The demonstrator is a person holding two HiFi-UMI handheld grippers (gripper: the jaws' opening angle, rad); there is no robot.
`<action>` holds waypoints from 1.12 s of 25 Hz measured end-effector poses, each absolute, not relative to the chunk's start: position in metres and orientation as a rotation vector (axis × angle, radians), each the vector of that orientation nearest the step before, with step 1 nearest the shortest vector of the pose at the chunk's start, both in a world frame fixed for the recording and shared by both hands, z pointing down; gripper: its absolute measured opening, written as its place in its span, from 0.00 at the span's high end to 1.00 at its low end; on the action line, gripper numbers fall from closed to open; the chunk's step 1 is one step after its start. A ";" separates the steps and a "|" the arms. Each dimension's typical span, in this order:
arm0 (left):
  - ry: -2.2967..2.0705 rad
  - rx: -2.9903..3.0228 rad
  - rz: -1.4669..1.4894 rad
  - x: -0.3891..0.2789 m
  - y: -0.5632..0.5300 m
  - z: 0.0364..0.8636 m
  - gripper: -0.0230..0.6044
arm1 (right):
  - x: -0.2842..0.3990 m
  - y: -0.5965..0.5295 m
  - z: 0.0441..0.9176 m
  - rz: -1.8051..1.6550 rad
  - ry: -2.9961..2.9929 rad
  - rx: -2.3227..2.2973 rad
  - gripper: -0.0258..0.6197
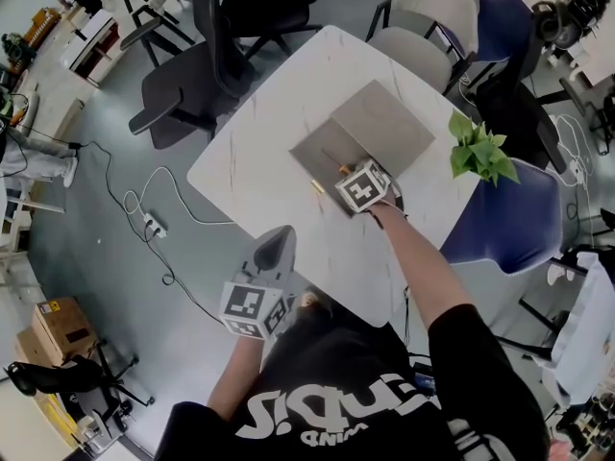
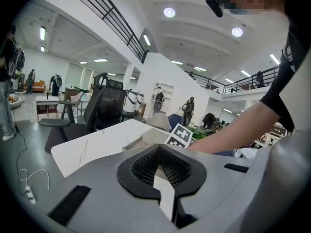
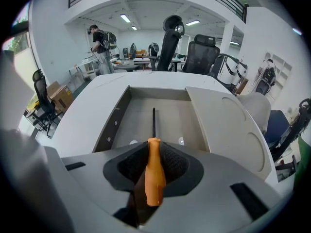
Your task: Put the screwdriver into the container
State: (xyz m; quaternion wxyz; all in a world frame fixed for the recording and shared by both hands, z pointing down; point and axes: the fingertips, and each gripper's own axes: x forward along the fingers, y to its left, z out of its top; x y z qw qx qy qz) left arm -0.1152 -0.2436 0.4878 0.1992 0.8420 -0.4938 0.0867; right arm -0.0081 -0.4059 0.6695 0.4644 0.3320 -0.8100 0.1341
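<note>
A white marble-patterned desk [image 1: 259, 152] carries a shallow grey container [image 1: 325, 157], open, with its flat lid [image 1: 384, 123] lying just beside it. The right hand-held gripper [image 1: 370, 188] hovers at the container's near edge, clenched on the screwdriver [image 3: 154, 174]: the orange handle sits between the jaws and the dark shaft points forward over the container's floor. The left hand-held gripper [image 1: 274, 257] hangs off the desk's near edge, close to the person's body, jaws pressed together with nothing between them.
</note>
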 end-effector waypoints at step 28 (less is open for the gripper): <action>-1.269 2.477 0.162 -0.079 -0.216 0.456 0.94 | 0.043 -0.290 0.497 0.245 -2.386 1.191 0.94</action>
